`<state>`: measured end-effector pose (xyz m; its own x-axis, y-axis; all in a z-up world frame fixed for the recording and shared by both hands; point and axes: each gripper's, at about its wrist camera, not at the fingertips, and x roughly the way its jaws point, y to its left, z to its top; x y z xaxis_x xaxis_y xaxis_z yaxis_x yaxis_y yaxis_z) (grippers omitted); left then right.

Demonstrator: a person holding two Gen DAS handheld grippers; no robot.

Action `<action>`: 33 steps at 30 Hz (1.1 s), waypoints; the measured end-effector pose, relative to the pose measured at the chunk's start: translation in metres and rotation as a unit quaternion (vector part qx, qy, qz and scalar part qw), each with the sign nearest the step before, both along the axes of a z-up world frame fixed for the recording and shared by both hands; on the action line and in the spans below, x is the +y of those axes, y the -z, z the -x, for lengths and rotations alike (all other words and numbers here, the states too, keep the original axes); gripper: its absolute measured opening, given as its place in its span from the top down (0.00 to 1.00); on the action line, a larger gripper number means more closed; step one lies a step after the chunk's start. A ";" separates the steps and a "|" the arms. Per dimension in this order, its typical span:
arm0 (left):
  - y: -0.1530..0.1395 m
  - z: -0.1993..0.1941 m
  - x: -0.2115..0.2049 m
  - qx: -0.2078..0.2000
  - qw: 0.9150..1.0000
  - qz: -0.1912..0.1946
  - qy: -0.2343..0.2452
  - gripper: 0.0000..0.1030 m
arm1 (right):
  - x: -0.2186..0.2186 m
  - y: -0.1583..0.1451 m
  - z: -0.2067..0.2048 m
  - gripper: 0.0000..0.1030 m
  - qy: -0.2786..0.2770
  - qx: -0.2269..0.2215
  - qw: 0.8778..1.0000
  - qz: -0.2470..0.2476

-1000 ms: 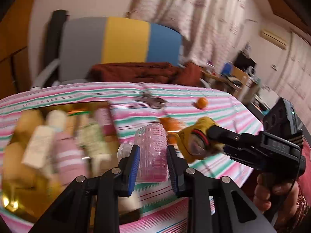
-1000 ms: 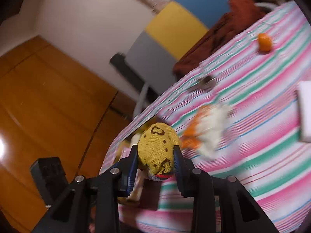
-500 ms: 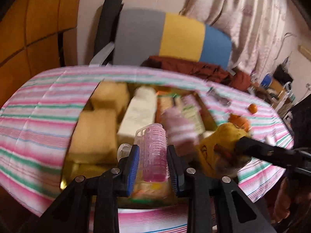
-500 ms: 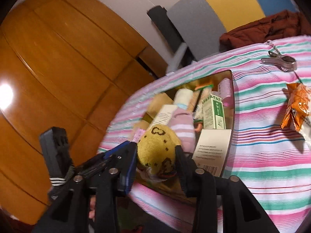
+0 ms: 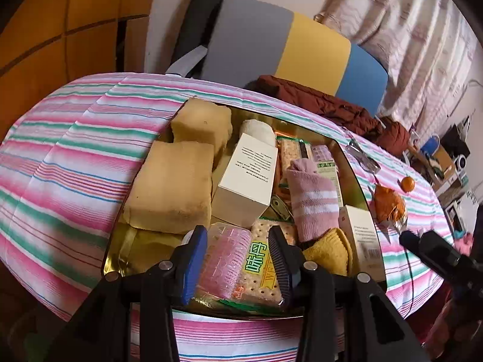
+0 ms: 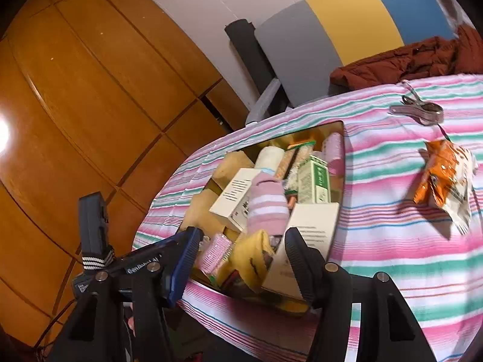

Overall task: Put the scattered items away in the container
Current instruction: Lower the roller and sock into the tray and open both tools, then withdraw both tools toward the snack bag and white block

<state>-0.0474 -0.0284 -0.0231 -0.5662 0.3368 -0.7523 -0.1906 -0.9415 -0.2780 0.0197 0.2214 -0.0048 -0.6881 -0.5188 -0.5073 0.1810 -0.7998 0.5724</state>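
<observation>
My left gripper (image 5: 237, 264) hangs over the near end of the gold tray (image 5: 359, 181), its jaws opening. A pink hair roller (image 5: 223, 265) lies between them on a cracker packet (image 5: 261, 267), beside the blue pad and clear of the black one. My right gripper (image 6: 243, 261) is also opening above the tray (image 6: 342, 163). The yellow sock (image 6: 253, 259) lies loose below its spread fingers, beside the roller (image 6: 215, 252). In the left wrist view the sock (image 5: 329, 250) rests under a pink striped sock (image 5: 312, 199).
The tray holds sponges (image 5: 172, 187), white boxes (image 5: 247, 181) and packets. On the striped cloth to its right lie an orange snack packet (image 6: 446, 178), a metal clip (image 6: 419, 110) and a small orange fruit (image 5: 407, 183). A chair (image 5: 286, 45) with a red-brown cloth (image 5: 317, 102) stands behind.
Both grippers swung left from the open cloth to over the tray. Their jaws spread, and the hair roller and yellow sock left the pads and now lie in the tray.
</observation>
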 end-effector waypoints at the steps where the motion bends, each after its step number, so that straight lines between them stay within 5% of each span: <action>1: -0.001 0.000 0.000 -0.001 1.000 -0.004 -0.002 0.59 | 0.002 0.001 -0.002 0.41 0.003 -0.001 1.000 0.002; 17: -0.030 -0.025 0.088 0.042 0.995 0.015 0.091 0.59 | 0.078 0.005 -0.041 0.41 0.126 0.006 0.992 -0.032; 24: -0.047 -0.031 0.146 0.064 0.986 0.006 0.154 0.52 | 0.156 -0.001 -0.064 0.36 0.287 -0.006 0.950 -0.124; 29: -0.050 -0.031 0.199 0.064 0.976 0.000 0.209 0.46 | 0.217 0.008 -0.076 0.32 0.378 -0.043 0.914 -0.142; 33: -0.046 -0.023 0.244 0.053 0.967 0.023 0.247 0.45 | 0.253 0.022 -0.083 0.25 0.413 -0.070 0.898 -0.130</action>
